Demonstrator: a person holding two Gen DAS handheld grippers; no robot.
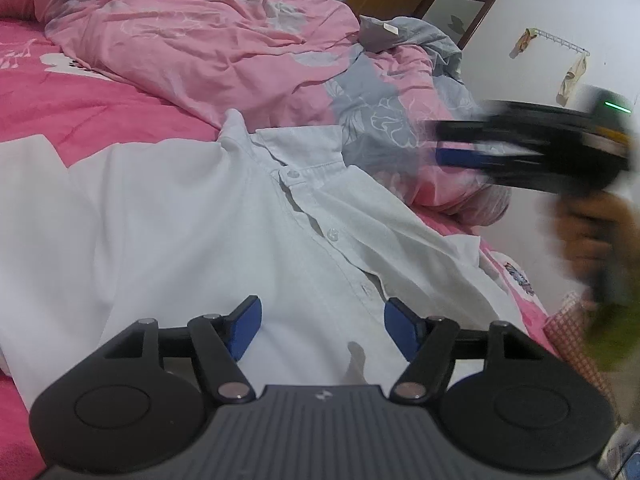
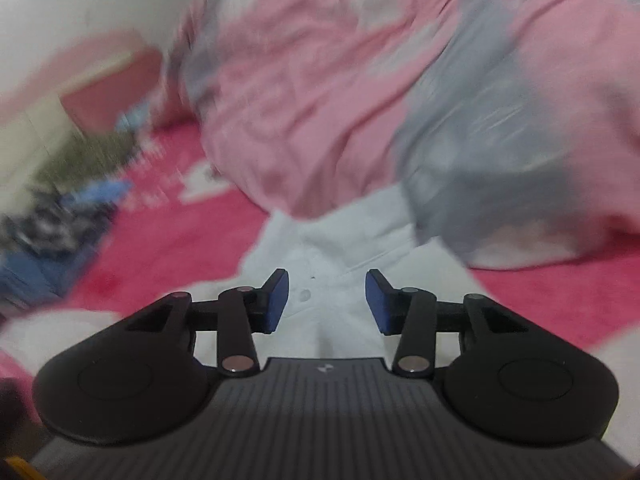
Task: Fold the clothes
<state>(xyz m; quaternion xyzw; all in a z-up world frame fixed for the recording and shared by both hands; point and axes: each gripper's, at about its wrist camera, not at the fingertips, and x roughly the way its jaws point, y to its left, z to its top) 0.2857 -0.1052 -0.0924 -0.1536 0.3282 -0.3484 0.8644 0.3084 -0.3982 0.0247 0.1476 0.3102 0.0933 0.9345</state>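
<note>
Pink bed (image 1: 120, 112) holds white shirt (image 1: 200, 220), flat beside rumpled duvet (image 1: 200, 32).

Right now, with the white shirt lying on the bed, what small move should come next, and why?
Probably lower the open left gripper onto the white shirt beneath it and pinch the cloth. Both grippers are empty, the shirt lies spread and unfolded, and the right gripper is blurred, off the cloth.

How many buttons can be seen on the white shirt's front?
3 in the left wrist view: one at the collar, one lower on the placket, a third, edge-on, further down. More may be hidden behind the left tool.
</note>
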